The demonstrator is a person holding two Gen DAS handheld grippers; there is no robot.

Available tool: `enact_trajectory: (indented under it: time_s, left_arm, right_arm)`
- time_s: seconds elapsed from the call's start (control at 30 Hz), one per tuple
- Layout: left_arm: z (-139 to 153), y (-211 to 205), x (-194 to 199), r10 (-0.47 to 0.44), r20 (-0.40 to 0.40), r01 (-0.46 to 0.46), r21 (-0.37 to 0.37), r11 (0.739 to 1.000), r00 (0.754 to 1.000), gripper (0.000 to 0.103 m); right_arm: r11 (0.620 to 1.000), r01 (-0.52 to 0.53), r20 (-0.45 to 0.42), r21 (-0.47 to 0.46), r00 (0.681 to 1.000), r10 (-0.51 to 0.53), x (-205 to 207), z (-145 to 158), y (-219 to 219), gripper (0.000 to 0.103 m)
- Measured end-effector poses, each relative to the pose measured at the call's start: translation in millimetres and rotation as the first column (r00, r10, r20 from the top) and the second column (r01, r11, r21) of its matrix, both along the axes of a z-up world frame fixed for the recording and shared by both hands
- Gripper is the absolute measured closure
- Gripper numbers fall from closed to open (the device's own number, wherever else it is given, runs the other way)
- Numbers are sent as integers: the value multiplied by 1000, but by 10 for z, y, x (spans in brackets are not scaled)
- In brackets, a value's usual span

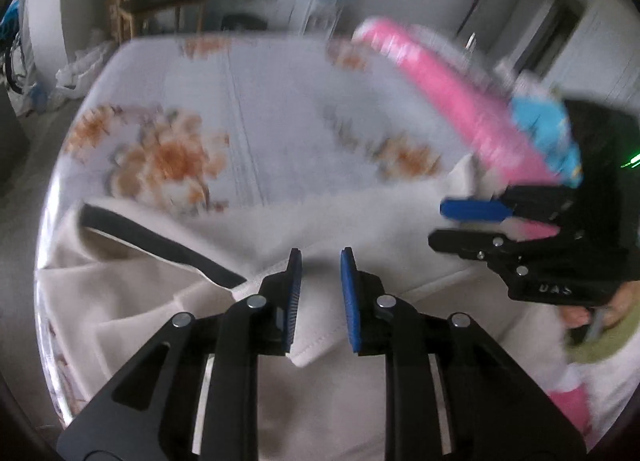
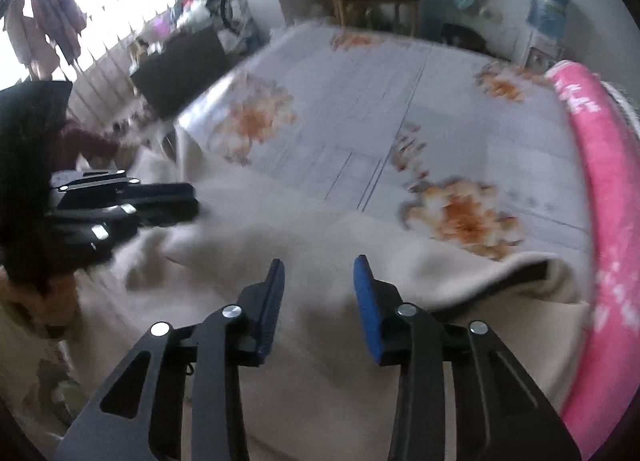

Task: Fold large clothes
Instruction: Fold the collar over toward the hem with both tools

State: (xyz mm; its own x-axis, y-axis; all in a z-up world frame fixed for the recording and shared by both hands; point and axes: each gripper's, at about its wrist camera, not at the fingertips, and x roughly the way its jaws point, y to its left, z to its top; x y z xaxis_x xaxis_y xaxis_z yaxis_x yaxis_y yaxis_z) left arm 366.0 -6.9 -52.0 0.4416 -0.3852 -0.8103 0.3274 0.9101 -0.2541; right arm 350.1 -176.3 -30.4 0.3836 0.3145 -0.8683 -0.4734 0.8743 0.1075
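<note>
A large cream garment with a black band (image 1: 160,245) lies crumpled on the near part of a table, and in the right wrist view (image 2: 320,261) it fills the near half. My left gripper (image 1: 320,261) is open just above the cloth, with a folded hem corner (image 1: 312,349) lying between its jaws, not pinched. My right gripper (image 2: 318,267) is open over the cream cloth and holds nothing. Each gripper shows side-on in the other's view: the right (image 1: 472,221) and the left (image 2: 172,205), jaws parted.
The table has a white cover with orange flowers (image 1: 248,109), which also shows in the right wrist view (image 2: 360,117). A pink rolled item (image 1: 460,113) lies along its right side, seen again in the right wrist view (image 2: 600,221). Chairs and room clutter stand behind.
</note>
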Motion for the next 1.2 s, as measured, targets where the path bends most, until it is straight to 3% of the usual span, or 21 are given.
enact_trajectory:
  time_s: [0.1,0.23,0.37,0.47,0.53,0.6,0.73,0.87,1.03,1.2]
  left_arm:
    - [-142,-67,-42,2,16,-3,55,998,1000,85]
    - [-92,-5,-71,-5,-1,5,44,999,1000,85]
    - [30,104,-183,-20,4,20,17,1000,1000,85]
    - [-141,78,-204,-10,-70,15,75,997,997,85]
    - [-131,102,-235,2,-63,2,73,997,998,84]
    - [-16,229,-287,47,-66,-46,24,999,997,85]
    - [335,596,-690,83,6,-83,-56,995,996,84]
    - [523,1045,-1322,144,83,-137,-89,987,986,81]
    - [362,1359,-1938,236,99,-226,-99,969,967,80]
    - [-13,1430,-2140,293,63,-287,-89,954,954,80]
  right_arm:
    - [997,-23,16,-68,1000,24,42,-303,120,69]
    - [992,-32,33,-126,999,36,-39,-238,138,69]
    - [992,-49,59,-113,997,56,-226,-62,19,69]
    - [981,-43,34,-190,998,51,-275,-195,-43,71]
    - [981,-34,26,-191,999,39,-289,-266,-78,71]
    - [980,-6,30,-197,999,12,-332,-192,-81,71]
    - [992,30,75,-119,997,-21,-672,126,-164,67]
    - [999,40,88,7,995,-40,-1212,294,-248,47]
    - [989,32,28,146,999,-36,-1803,24,-211,45]
    - [987,86,-40,135,996,-81,-1986,-425,-159,44]
